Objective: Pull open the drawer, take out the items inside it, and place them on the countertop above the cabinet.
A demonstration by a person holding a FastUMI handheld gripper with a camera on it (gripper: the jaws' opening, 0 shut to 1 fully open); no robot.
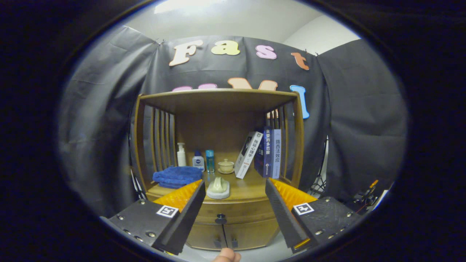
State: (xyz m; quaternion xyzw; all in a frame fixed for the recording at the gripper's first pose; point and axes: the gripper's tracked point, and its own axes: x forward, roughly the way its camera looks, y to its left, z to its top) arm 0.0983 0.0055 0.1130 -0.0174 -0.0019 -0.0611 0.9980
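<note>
While the jaws [233, 203] stand wide apart and hold nothing, they hang in front of a wooden cabinet [218, 145] with slatted sides and a flat top. Its drawer [236, 211] sits shut just under the counter [251, 187], between the two fingers, with a dark round knob [220, 218] at the middle of its front. Whatever lies inside cannot be seen. Below the drawer are two lower doors [225, 236], each with a small dark handle near the seam. On the counter, at the left, lies a folded blue towel [177, 176]. Behind it at the far side stand a white pump bottle [181, 154], a small white bottle with a blue cap [198, 160] and a slim blue bottle [209, 161], with a lidded cream cup [226, 166] on a saucer beside them. Near the front edge rests a pale soap dish [218, 188] with something pale on it. At the right, one book [248, 154] leans against upright books [269, 153]. A fingertip [227, 255] shows nearest, below the doors.
</note>
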